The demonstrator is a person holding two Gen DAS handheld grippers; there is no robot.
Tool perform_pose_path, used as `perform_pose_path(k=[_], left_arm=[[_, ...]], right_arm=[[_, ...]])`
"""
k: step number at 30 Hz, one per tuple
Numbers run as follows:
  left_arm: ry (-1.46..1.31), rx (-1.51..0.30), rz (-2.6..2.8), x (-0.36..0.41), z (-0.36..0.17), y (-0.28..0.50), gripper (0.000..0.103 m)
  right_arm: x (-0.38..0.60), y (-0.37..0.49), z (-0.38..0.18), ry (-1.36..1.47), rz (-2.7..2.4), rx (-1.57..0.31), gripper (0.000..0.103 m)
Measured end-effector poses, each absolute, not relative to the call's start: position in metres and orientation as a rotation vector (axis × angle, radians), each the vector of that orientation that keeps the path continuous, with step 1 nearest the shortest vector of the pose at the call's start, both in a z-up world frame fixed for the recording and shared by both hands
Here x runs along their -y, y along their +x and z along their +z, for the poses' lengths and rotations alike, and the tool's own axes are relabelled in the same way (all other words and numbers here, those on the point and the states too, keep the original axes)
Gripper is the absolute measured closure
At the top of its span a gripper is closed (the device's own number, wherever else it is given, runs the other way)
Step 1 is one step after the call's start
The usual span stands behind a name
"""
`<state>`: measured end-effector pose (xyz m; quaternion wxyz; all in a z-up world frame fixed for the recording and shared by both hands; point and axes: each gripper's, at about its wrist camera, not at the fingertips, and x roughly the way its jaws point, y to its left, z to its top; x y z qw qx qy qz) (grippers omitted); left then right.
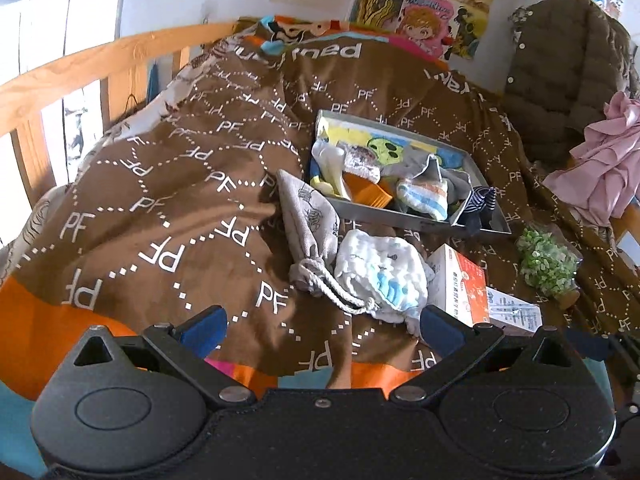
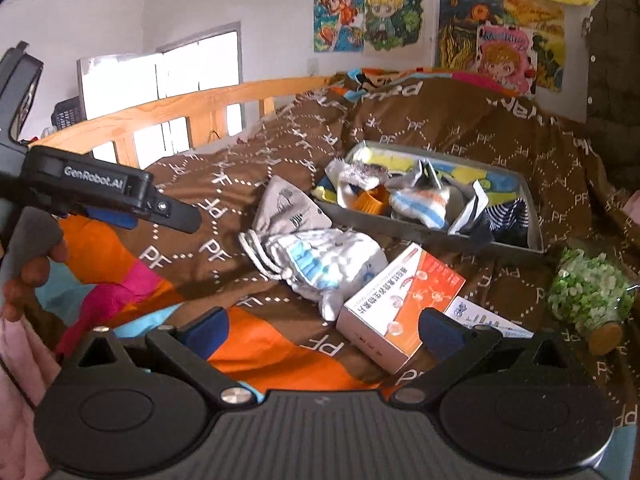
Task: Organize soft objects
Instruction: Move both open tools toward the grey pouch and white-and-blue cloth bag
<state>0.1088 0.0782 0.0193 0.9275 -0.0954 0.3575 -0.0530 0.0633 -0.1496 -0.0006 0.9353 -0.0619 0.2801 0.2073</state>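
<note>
A grey drawstring pouch point(image 1: 310, 220) point(image 2: 286, 210) and a white cloth with blue stripes point(image 1: 380, 276) point(image 2: 328, 262) lie on the brown PF blanket point(image 1: 168, 208). Behind them a grey tray point(image 1: 424, 222) point(image 2: 424, 234) holds several soft items, among them a striped sock point(image 1: 424, 196) point(image 2: 420, 202) and a dark striped cloth point(image 1: 482, 202) point(image 2: 506, 216). My left gripper point(image 1: 322, 328) is open and empty, just short of the white cloth. It also shows at the left of the right wrist view point(image 2: 156, 210). My right gripper point(image 2: 322, 330) is open and empty, its right finger beside an orange and white box point(image 2: 400, 304) point(image 1: 460, 284).
A second white box point(image 2: 486, 322) point(image 1: 514, 312) and a bag of green bits point(image 2: 588, 292) point(image 1: 546, 262) lie to the right. A wooden bed rail point(image 1: 80, 76) point(image 2: 180, 110) runs along the left. A brown jacket point(image 1: 560, 76) and pink cloth point(image 1: 604, 168) sit at the far right.
</note>
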Motion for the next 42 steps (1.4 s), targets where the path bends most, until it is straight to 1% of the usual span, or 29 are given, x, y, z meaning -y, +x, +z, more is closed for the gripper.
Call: perform_pose_path(k=[5, 13, 24, 32, 38, 42], left_arm=[[-0.185, -0.737, -0.113, -0.075, 0.015, 0.126, 0.001], [-0.084, -0.718, -0.104, -0.064, 0.006, 0.154, 0.001], [-0.094, -0.713, -0.200, -0.059, -0.008, 0.190, 0.001], [-0.136, -0.726, -0.220, -0.064, -0.029, 0.220, 0.001], [-0.194, -0.741, -0.257, -0.069, -0.038, 0.236, 0.007], [-0.267, -0.760, -0.248, -0.076, -0.045, 0.246, 0.009]], right_arm=[[0.144, 0.079, -0.008, -0.148, 0.426, -0.576, 0.000], [0.132, 0.098, -0.021, -0.201, 0.430, -0.544, 0.000], [0.119, 0.121, -0.037, -0.299, 0.410, -0.499, 0.000], [0.109, 0.126, -0.047, -0.377, 0.424, -0.486, 0.000], [0.096, 0.133, -0.057, -0.471, 0.435, -0.480, 0.001], [0.089, 0.137, -0.063, -0.510, 0.447, -0.477, 0.001]])
